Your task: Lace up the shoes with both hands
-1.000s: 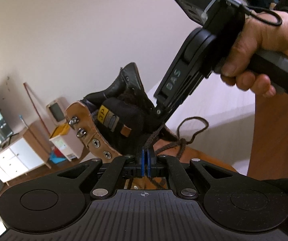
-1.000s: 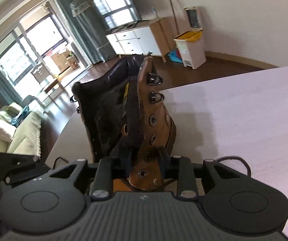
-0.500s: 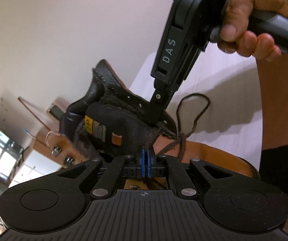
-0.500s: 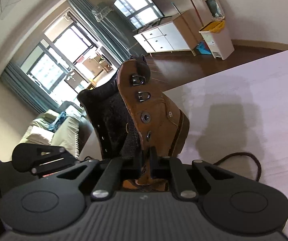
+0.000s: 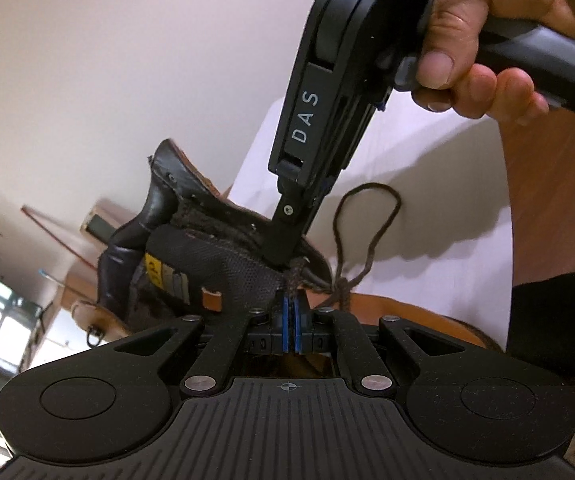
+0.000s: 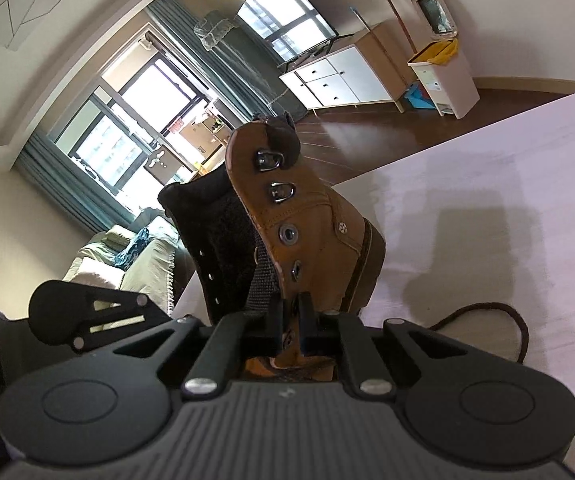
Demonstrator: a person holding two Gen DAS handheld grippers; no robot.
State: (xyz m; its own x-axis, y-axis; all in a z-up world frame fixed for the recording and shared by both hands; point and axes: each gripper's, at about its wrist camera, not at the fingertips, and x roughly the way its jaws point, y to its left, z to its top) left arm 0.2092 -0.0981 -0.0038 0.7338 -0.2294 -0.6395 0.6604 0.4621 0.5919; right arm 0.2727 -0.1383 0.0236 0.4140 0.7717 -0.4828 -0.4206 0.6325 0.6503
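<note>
A brown leather boot [image 6: 307, 216] with a black tongue [image 5: 223, 256] lies on the pale table [image 6: 507, 200]. My left gripper [image 5: 292, 312] is shut with its blue pads on the dark brown lace [image 5: 293, 280], just below the eyelet flap. A slack loop of the lace [image 5: 367, 220] rests on the table behind. My right gripper [image 5: 285, 258] comes down from above, held by a hand [image 5: 487, 40]. In the right wrist view the right gripper [image 6: 291, 320] is shut on the edge of the boot's eyelet flap, below two metal hooks [image 6: 283, 192]. More lace [image 6: 519, 328] curls at the right.
The table's far edge runs behind the boot, with dark wood floor beyond. Across the room stand a white bin with a yellow lid [image 6: 443, 76], a white cabinet [image 6: 339, 80], a sofa [image 6: 127, 256] and large windows. A dark sleeve [image 5: 559, 320] is at the right.
The right gripper's jaws have narrowed onto the eyelet flap. Both views have rolled and drawn closer to the boot. The left gripper has kept hold of the lace.
</note>
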